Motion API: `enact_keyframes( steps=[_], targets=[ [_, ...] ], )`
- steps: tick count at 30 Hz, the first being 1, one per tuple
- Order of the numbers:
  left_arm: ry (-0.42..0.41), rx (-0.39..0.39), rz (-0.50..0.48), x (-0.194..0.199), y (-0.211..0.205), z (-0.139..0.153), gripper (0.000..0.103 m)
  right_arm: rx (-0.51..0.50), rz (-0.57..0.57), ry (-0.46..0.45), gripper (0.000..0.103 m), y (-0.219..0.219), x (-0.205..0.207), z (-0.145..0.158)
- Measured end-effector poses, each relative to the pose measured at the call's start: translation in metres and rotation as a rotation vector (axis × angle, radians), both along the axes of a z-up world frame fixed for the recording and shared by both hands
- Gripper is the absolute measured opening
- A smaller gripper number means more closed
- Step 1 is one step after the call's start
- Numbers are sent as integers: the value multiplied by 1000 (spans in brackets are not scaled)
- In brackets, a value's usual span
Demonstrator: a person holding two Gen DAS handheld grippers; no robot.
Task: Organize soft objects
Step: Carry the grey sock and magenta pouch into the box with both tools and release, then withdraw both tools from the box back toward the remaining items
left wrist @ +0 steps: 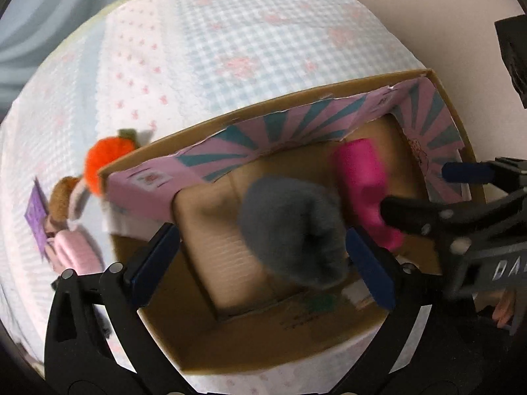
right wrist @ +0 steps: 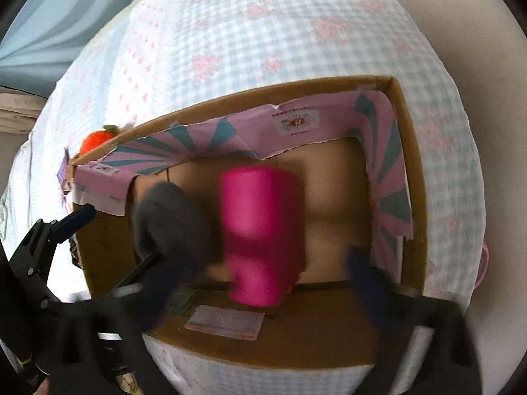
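Now | left gripper (left wrist: 263,256) agape, right gripper (right wrist: 263,283) agape | orange plush (left wrist: 108,158) outside box (left wrist: 296,105)

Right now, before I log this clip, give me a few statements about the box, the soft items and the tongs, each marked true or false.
1. The grey sock bundle and pink roll are inside the cardboard box. True.
2. The right tongs are clamped on the pink roll. False: they stand wide open.
3. An orange plush lies outside the box, on the quilt. True.
4. The left tongs are shut. False: open, either side of the grey bundle.
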State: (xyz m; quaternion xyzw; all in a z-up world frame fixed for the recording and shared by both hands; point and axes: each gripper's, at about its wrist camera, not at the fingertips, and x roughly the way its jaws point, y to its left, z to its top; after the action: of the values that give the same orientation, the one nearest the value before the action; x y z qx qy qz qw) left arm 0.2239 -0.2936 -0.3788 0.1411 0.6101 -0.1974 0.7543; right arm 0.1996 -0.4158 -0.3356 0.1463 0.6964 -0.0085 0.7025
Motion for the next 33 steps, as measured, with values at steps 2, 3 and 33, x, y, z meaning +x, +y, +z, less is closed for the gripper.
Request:
enact_keyframes(
  steps=[2,3,33],
  targets=[
    [-5,7,7,-2,9,5,100,5,-12,-1,103,0,-2,2],
    [-4,10,13,-5,14,6,100,8,-20,0,103,0,-2,1],
    [-220,-120,129,-89,111,178,100,-178,-8,-357,103,71,-95,211]
  ],
)
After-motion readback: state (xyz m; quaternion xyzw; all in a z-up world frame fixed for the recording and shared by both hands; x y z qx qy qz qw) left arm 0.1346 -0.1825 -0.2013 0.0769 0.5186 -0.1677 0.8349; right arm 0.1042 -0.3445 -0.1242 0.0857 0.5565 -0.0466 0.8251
